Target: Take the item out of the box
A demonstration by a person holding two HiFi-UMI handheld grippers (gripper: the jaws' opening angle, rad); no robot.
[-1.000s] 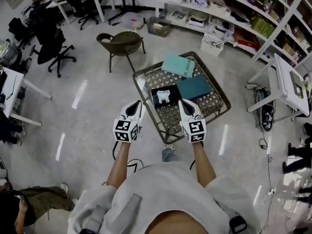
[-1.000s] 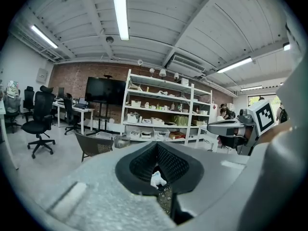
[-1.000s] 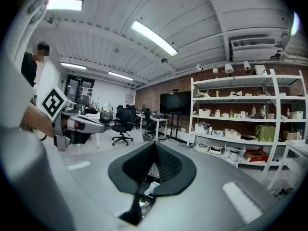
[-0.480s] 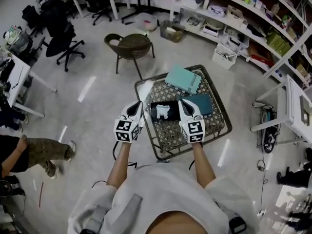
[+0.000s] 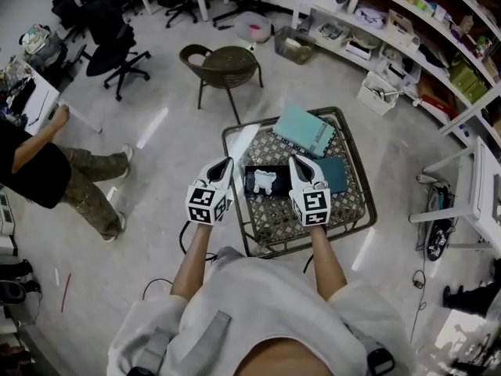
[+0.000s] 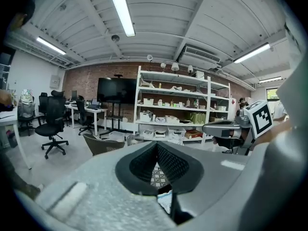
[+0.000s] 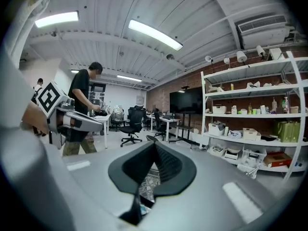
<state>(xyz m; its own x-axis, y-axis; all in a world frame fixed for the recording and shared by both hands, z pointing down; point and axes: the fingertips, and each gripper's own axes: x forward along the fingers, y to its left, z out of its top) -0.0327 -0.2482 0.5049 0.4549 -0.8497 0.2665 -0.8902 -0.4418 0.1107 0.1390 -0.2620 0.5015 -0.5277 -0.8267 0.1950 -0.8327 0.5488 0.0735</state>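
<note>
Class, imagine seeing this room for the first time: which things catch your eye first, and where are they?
First, the white item lying in an open black box on the woven-top table at mid-floor. The left tool and right tool, both shut and empty, flank that box with their bold marker cubes. A flat pale teal box lies on the table's far side.

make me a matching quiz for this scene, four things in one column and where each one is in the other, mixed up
Things:
1 white item
2 light teal box
3 dark teal box
4 chair

Places:
a on the floor beyond the table
b at the table's far edge
c in the black box
d on the table's right side, beside the right gripper

Pairs: 1-c, 2-b, 3-d, 4-a
</note>
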